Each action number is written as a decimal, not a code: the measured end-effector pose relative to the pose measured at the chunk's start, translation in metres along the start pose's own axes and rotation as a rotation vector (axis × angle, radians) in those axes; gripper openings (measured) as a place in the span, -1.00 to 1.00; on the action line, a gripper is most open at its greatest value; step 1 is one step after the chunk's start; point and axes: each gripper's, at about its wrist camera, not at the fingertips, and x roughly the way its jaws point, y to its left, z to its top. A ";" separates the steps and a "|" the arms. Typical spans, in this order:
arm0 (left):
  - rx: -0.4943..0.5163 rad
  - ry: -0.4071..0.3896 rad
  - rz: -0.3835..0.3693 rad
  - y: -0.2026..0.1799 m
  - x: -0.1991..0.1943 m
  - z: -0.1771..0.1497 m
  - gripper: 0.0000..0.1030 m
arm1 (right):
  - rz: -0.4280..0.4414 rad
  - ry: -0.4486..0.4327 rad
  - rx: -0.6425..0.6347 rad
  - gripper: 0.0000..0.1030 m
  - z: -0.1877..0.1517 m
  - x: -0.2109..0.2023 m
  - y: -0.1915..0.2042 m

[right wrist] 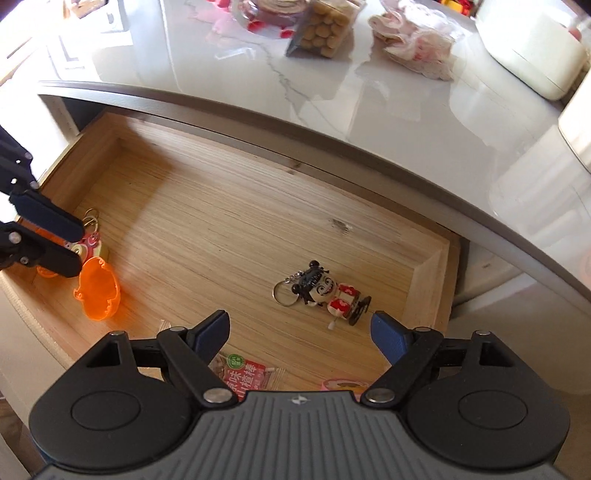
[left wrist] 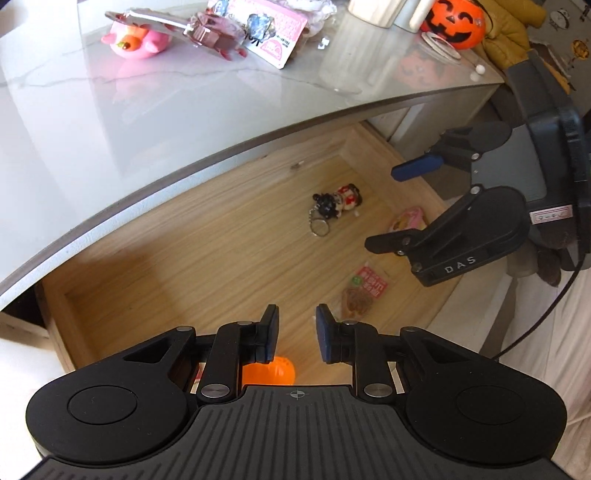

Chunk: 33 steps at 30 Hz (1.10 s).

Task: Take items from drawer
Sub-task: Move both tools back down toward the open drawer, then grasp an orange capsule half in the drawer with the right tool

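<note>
The wooden drawer (left wrist: 207, 206) (right wrist: 432, 280) stands pulled out under the table edge. On its floor lie a black, white and red figure keychain (left wrist: 338, 203) (right wrist: 325, 291), an orange plastic shell (right wrist: 99, 291) (left wrist: 267, 371), a red snack packet (left wrist: 365, 291) (right wrist: 243, 374), a pink packet (left wrist: 408, 219) (right wrist: 343, 386) and a pink keyring charm (right wrist: 88, 243). My left gripper (left wrist: 295, 326) (right wrist: 78, 250) hangs over the orange shell and charm at the drawer's left end, jaws narrowly apart, nothing between them. My right gripper (right wrist: 301, 328) (left wrist: 395, 206) stands wide open just short of the figure keychain, empty.
The glossy marble-look tabletop (left wrist: 184, 110) (right wrist: 369, 92) overhangs the drawer's back. On it sit a pink plush toy (left wrist: 131, 40), a pink card (left wrist: 273, 33), an orange pumpkin bucket (left wrist: 456, 22), a bag of round snacks (right wrist: 325, 29) and a white container (right wrist: 532, 48).
</note>
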 end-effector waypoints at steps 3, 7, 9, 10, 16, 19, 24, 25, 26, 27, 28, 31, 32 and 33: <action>0.023 0.063 0.045 -0.003 0.004 -0.005 -0.54 | 0.045 -0.022 -0.058 0.66 0.001 -0.004 0.004; 0.037 0.194 0.144 0.006 0.007 -0.014 -0.53 | 0.115 -0.022 -0.112 0.68 0.006 -0.009 0.004; 0.004 0.208 0.181 0.016 0.003 -0.016 -0.53 | 0.150 -0.028 -0.138 0.71 0.009 -0.012 0.003; -0.027 0.211 0.179 0.023 0.001 -0.017 -0.53 | 0.159 -0.035 -0.150 0.73 0.011 -0.012 0.002; -0.025 0.260 0.158 0.038 0.018 -0.010 -0.53 | 0.178 -0.063 -0.164 0.78 0.007 -0.015 -0.002; 0.045 0.258 0.127 0.031 0.039 0.001 -0.53 | 0.195 -0.073 -0.161 0.78 0.002 -0.018 -0.003; 0.170 0.345 0.132 0.017 0.075 0.006 -0.52 | 0.152 -0.056 -0.125 0.78 -0.005 -0.011 -0.011; 0.186 0.359 0.133 0.016 0.081 0.006 -0.52 | 0.149 -0.047 -0.114 0.78 -0.006 -0.009 -0.014; 0.194 0.365 0.132 0.015 0.085 0.006 -0.52 | 0.148 -0.038 -0.104 0.78 -0.007 -0.007 -0.016; 0.195 0.369 0.131 0.015 0.089 0.005 -0.52 | 0.150 -0.029 -0.095 0.78 -0.007 -0.005 -0.018; 0.195 0.376 0.130 0.016 0.093 0.005 -0.52 | 0.152 -0.024 -0.088 0.78 -0.007 -0.004 -0.019; 0.203 0.380 0.131 0.013 0.096 0.002 -0.53 | 0.150 -0.025 -0.090 0.78 -0.005 -0.004 -0.018; 0.195 0.383 0.126 0.012 0.094 0.002 -0.64 | 0.150 -0.026 -0.095 0.78 -0.004 -0.003 -0.017; 0.192 0.383 0.121 0.011 0.092 0.001 -0.69 | 0.148 -0.027 -0.101 0.78 -0.003 -0.003 -0.015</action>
